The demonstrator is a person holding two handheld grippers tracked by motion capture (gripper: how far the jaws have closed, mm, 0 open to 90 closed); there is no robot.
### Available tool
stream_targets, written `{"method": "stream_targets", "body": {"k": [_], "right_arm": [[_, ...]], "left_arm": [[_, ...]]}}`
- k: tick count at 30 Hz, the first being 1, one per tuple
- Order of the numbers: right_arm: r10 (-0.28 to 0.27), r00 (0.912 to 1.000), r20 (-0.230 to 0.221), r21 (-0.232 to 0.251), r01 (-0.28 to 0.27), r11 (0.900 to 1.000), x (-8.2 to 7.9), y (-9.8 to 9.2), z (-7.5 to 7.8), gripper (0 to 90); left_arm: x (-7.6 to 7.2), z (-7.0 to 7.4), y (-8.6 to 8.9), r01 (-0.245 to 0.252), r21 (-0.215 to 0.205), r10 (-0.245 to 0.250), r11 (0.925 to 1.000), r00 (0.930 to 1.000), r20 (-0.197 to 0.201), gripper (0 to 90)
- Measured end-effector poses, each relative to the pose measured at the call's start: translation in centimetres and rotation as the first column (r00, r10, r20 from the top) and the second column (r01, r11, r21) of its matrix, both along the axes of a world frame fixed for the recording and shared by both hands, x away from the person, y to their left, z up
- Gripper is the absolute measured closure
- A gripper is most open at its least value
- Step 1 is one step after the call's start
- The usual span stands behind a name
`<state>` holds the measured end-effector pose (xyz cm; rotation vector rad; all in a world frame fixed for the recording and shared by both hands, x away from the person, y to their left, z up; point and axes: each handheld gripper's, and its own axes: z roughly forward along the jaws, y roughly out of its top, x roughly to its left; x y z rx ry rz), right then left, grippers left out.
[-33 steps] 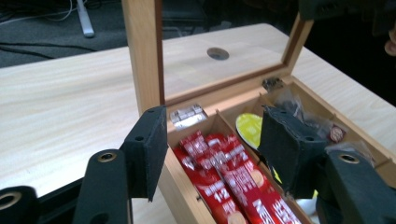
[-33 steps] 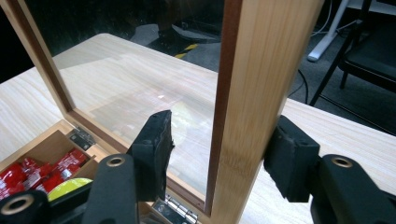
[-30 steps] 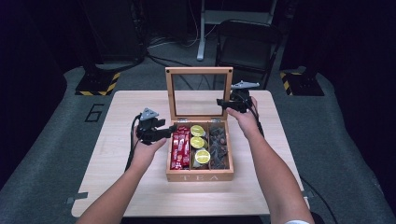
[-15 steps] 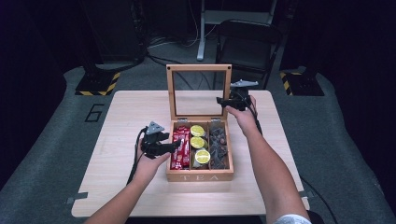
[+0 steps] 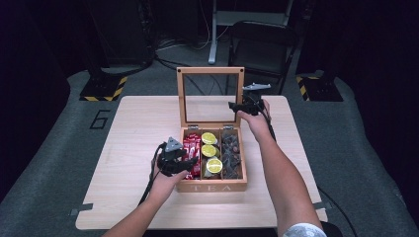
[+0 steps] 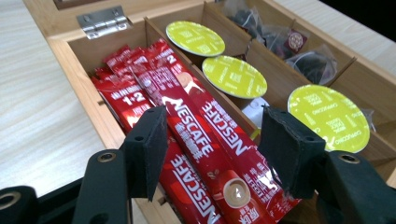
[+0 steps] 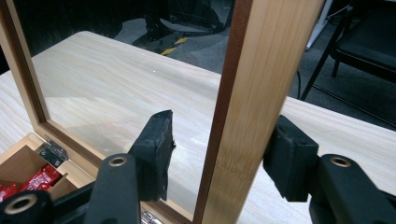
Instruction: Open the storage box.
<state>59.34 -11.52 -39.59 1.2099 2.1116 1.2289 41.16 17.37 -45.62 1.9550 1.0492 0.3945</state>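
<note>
The wooden tea box (image 5: 211,186) is seen at table centre, lid (image 5: 211,96) upright. The left gripper (image 6: 212,154) is held parted above red sachets (image 6: 196,135). The right gripper (image 7: 219,151), at 1 o'clock, is spread around the lid frame.

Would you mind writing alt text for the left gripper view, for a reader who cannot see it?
The left tool, jaws open, hovers over red Nescafe sachets in the left compartment of an open wooden tea box. Three green-lidded capsules fill the middle compartment, and clear-wrapped dark tea bags the far one.
</note>
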Motion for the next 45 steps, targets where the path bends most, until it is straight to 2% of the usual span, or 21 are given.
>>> {"method": "stream_targets", "body": {"k": [1, 5, 7, 11, 16, 17, 20, 23, 32, 35, 39, 45], "right_arm": [[0.001, 1.0000, 0.003, -0.002, -0.001, 1.000, 0.0, 0.0, 0.0, 44.8], [-0.001, 1.0000, 0.008, -0.006, 0.001, 1.000, -0.1, 0.1, 0.0, 44.7], [-0.001, 1.0000, 0.009, -0.009, 0.001, 1.000, -0.1, 0.1, 0.0, 44.1], [0.001, 0.9999, 0.011, -0.010, -0.001, 1.000, -0.2, 0.1, 0.0, 43.2], [-0.004, 1.0000, 0.008, -0.006, 0.004, 1.000, -0.3, 0.3, 0.0, 42.1], [-0.004, 1.0000, 0.009, -0.008, 0.004, 1.000, -0.3, 0.3, 0.0, 41.7], [-0.004, 0.9999, 0.011, -0.015, 0.004, 1.000, -0.3, 0.3, -0.1, 41.4], [-0.004, 0.9999, 0.013, -0.014, 0.004, 1.000, -0.3, 0.3, -0.1, 41.4], [0.002, 0.9998, 0.018, -0.013, -0.001, 1.000, -0.3, 0.3, -0.1, 40.7], [0.007, 0.9998, 0.019, -0.015, -0.007, 1.000, -0.3, 0.2, -0.1, 41.6], [0.011, 0.9997, 0.024, -0.023, -0.011, 1.000, -0.3, 0.1, -0.1, 43.8], [0.015, 0.9997, 0.017, -0.014, -0.014, 1.000, -0.3, -0.2, 0.0, 48.0]], "left_arm": [[0.0, -0.1, 0.0, 0.008, 0.015, -0.008, 0.9998, 1.0000, -0.003, 41.8], [0.0, -0.5, -0.1, -0.003, 0.018, 0.003, 0.9998, 0.9998, -0.018, 44.0], [0.0, -0.6, -0.1, -0.002, 0.009, 0.003, 1.0000, 0.9997, -0.023, 47.4], [0.1, -0.8, -0.2, -0.006, 0.003, 0.007, 1.0000, 0.9996, -0.026, 48.0], [-0.1, -1.0, -0.8, -0.007, 0.026, 0.007, 0.9996, 0.9997, -0.025, 49.8], [-0.2, -1.0, -0.9, -0.004, 0.041, 0.004, 0.9992, 0.9997, -0.024, 49.8], [-0.3, -1.1, -1.1, -0.023, 0.050, 0.024, 0.9985, 0.9996, -0.015, 56.1], [-0.2, -1.0, -1.1, -0.041, 0.041, 0.042, 0.9983, 0.9989, -0.021, 61.5], [-0.2, -0.9, -1.2, -0.050, 0.027, 0.051, 0.9984, 0.9984, -0.023, 73.5], [-0.2, -0.6, -0.8, -0.061, 0.006, 0.061, 0.9981, 0.9980, -0.017, 80.7], [0.0, -0.5, -0.5, -0.068, -0.008, 0.068, 0.9976, 0.9974, -0.024, 82.2], [0.0, -0.4, -0.4, -0.075, -0.013, 0.075, 0.9971, 0.9971, -0.011, 83.2]]}}
